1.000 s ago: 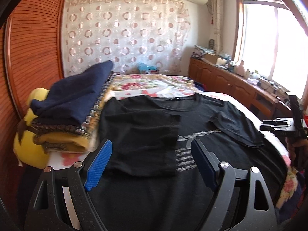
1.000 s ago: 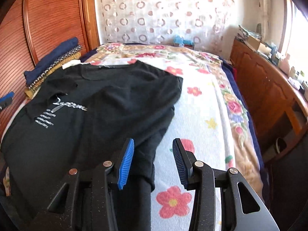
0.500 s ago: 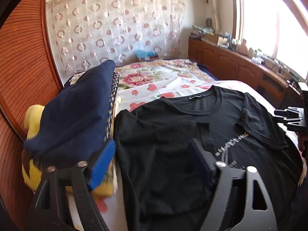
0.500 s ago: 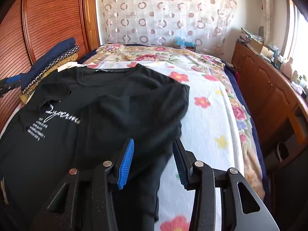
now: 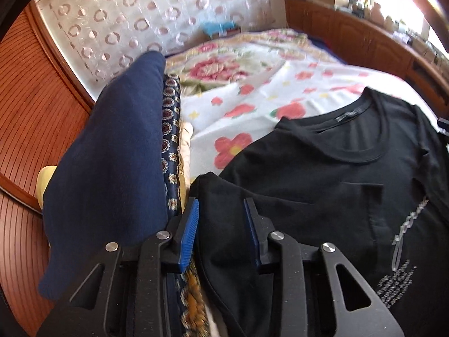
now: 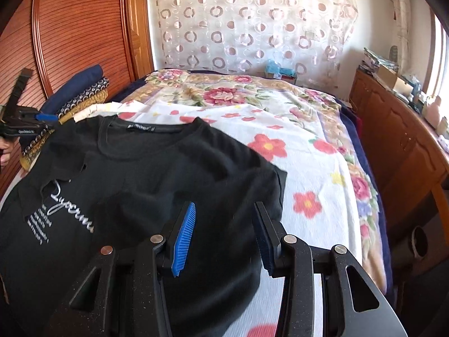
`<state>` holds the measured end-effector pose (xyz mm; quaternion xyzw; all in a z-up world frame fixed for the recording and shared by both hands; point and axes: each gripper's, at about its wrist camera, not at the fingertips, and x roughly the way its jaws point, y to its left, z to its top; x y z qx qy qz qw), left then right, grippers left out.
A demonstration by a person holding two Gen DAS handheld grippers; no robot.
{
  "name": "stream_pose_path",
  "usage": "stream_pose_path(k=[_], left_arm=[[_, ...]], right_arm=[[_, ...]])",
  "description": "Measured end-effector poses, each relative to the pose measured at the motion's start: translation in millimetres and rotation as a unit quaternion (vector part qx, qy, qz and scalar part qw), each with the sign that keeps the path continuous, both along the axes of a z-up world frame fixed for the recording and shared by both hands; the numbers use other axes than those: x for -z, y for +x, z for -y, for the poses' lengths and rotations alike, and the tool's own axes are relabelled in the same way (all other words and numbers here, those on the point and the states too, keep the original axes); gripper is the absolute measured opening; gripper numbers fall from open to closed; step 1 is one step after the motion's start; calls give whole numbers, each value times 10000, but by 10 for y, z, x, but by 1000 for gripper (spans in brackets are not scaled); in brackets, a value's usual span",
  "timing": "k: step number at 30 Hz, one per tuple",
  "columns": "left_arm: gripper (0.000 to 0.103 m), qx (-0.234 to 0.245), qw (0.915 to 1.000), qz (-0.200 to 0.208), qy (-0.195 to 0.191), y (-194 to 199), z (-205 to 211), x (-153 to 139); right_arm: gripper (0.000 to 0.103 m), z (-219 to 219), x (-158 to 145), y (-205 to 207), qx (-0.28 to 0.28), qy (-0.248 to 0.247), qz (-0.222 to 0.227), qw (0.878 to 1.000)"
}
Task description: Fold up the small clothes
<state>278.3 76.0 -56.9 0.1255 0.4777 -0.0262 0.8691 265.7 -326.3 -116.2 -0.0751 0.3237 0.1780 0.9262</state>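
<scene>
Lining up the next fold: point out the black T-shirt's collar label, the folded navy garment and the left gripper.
collar label (image 6: 140, 127), right wrist view, label centre.
folded navy garment (image 5: 112, 168), left wrist view, top face.
left gripper (image 5: 221, 224), left wrist view, between fingertips.

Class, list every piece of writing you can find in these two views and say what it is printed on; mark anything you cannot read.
"Dyperm", cursive white script, ending hidden by a fold: chest of the black T-shirt.
Small white print lines below the script: too small to read.
White letters on the neck label: blurred, unreadable.
White lettering on the left tool body, seen from the right wrist view: too small to read.
</scene>
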Motion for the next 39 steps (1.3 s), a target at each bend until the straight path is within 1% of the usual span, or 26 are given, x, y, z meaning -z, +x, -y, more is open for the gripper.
stream_pose_path(k=[3, 6, 9, 15, 17, 18, 19, 20, 23, 25, 27, 29, 30, 32, 34, 36, 37, 39], left_arm=[[33, 6, 9995, -211, 216, 128, 10, 75], [34, -4, 9989, -336, 337, 192, 16, 127], [34, 97, 9976, -502, 460, 231, 60, 217], [33, 230, 9949, -591, 784, 252, 95, 289], [23, 286, 9932, -567, 972, 237, 113, 307], [13, 284, 9923, -536, 1077, 241, 113, 312], [8, 270, 9918, -514, 1142, 234, 98, 314], [7, 288, 9920, -487, 1132, 234, 84, 303], [6, 252, 9951, -204, 933, 147, 45, 164], [6, 222, 9974, 139, 671, 26, 21, -31], [6, 220, 9977, 374, 517, -81, 16, -168], [6, 240, 9971, 624, 375, -199, 26, -319], [6, 258, 9966, 726, 296, -243, 26, -380], [6, 307, 9952, 915, 181, -345, 37, -482], [6, 370, 9935, 1075, 74, -464, 53, -545], [6, 492, 9915, 1205, -74, -502, 112, -559], [6, 517, 9903, 1280, -125, -571, 132, -571], [6, 568, 9891, 1343, -217, -642, 181, -564]], right_arm=[[43, -7, 35, 131, -56, 28, -38, 10000], [43, -32, 64, 226, -130, -18, -21, 9999], [43, -45, 71, 284, -156, -53, 1, 9999], [43, 5, 68, 289, -185, -62, 14, 9998], [43, 9, 72, 286, -160, -69, 9, 9998], [43, 0, 68, 280, -149, -66, 7, 9999], [43, -7, 69, 280, -131, -61, -1, 9999], [43, -6, 72, 287, -122, -56, -10, 9999], [43, 9, 77, 307, -72, -80, -22, 9999], [43, 30, 67, 313, -13, -88, -24, 10000], [43, 59, 58, 327, 40, -114, -9, 9999], [45, 90, 64, 361, 100, -121, -71, 9999], [48, 102, 72, 384, 116, -82, -140, 9998], [49, 120, 83, 436, 178, -8, -245, 9995], [49, 93, 98, 486, 239, -141, -283, 9992], [49, 68, 100, 532, 427, -236, -252, 9985], [49, 76, 95, 558, 544, -242, -232, 9980], [49, 58, 99, 594, 575, -181, -282, 9978]])
